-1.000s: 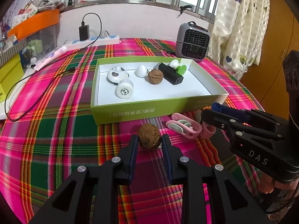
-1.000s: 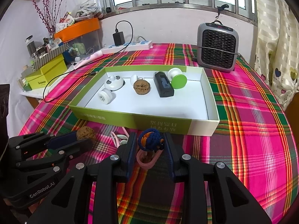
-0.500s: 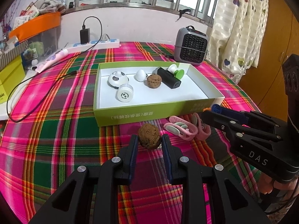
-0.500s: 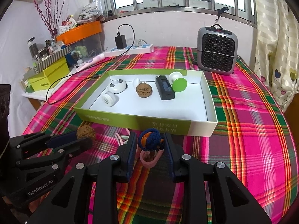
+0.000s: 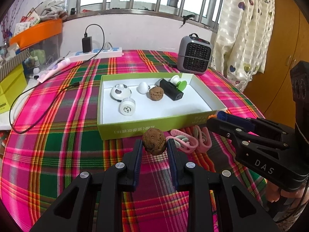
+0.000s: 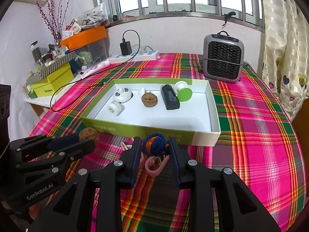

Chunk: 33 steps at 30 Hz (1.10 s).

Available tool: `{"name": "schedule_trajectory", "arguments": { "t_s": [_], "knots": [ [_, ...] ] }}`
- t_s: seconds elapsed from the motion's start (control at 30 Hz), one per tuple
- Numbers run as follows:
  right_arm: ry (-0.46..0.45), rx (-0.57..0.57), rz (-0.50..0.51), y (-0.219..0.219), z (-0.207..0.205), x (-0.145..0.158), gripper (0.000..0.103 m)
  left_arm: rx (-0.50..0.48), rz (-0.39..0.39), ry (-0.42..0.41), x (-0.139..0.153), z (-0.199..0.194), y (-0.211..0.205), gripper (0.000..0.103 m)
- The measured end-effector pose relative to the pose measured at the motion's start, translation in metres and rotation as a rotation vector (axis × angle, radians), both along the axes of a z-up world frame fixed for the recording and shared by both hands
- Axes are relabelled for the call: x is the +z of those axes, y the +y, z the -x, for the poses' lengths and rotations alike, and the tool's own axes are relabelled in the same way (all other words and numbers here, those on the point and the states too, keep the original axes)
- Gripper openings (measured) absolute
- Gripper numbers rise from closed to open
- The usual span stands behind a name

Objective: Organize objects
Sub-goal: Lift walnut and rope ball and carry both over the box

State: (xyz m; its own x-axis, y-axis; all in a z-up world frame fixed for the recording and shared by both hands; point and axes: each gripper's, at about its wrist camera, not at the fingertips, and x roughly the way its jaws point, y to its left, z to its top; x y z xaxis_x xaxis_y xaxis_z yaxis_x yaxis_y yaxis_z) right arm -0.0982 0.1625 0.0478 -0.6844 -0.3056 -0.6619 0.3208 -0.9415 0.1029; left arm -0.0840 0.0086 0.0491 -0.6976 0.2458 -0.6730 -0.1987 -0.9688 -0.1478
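A barred window and a plaid-covered counter [image 5: 58,135] fill the left wrist view. The left tool [image 5: 154,145] is clamped on a walnut [image 5: 154,144], held just in front of the near wall of the green box [image 5: 146,128]. Pink clips [image 5: 185,142] lie on the cloth beside it, near the right tool [image 5: 218,118].

From the right wrist view, the same counter [image 6: 260,135] carries a grey heater [image 6: 223,58] behind the box [image 6: 154,132]. The right tool [image 6: 155,147] is closed on a blue-and-orange knotted ball [image 6: 155,147] with a pink clip [image 6: 154,166] hanging under it, close to the box's near wall. A second walnut [image 6: 149,100] sits inside the box.
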Motion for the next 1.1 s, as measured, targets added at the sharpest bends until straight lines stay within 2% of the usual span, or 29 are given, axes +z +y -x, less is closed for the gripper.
{"name": "schedule_trajectory", "arguments": {
  "t_s": [0.57, 1.1],
  "knots": [
    [0.021, -0.009, 0.004, 0.005, 0.01, 0.01, 0.03, 0.002, 0.0, 0.034, 0.016, 0.016, 0.004, 0.024],
    [0.015, -0.028, -0.016, 0.015, 0.048, 0.011, 0.03, 0.008, -0.013, 0.015, 0.014, 0.055, 0.006, 0.024]
  ]
}}
